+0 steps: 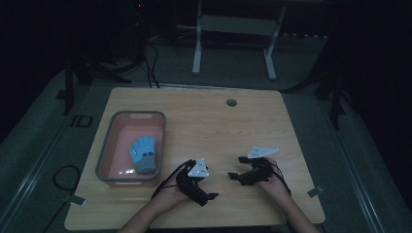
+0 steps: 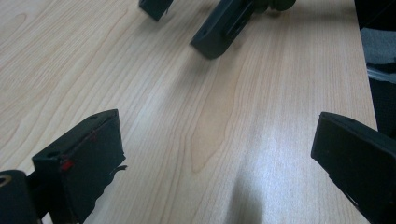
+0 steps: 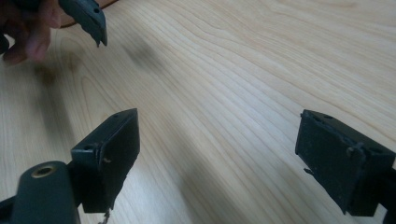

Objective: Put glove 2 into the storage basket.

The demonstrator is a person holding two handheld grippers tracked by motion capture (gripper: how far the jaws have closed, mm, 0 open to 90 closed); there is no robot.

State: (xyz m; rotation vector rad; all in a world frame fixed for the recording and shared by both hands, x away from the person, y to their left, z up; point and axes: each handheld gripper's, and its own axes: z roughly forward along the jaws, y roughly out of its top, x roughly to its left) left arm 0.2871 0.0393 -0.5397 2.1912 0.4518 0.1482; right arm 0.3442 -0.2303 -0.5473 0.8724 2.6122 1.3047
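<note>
Both grippers rest low over the near part of the wooden counter (image 1: pixel 204 121), the left gripper (image 1: pixel 206 190) and right gripper (image 1: pixel 236 168) close together, each with fingers spread wide and holding nothing. The blue glove (image 1: pixel 144 154) lies inside the grey tub (image 1: pixel 108 141) at the counter's left, just left of the left gripper.

Light wooden table (image 1: pixel 218 126), rounded corners, round cable hole (image 1: pixel 231 102) near far edge, well beyond both grippers. Pink tray with grey rim (image 1: pixel 106 150) resting on tabletop just left of left gripper (image 1: pixel 206 187). Bare wood between left gripper and right gripper (image 1: pixel 234 169).
</note>
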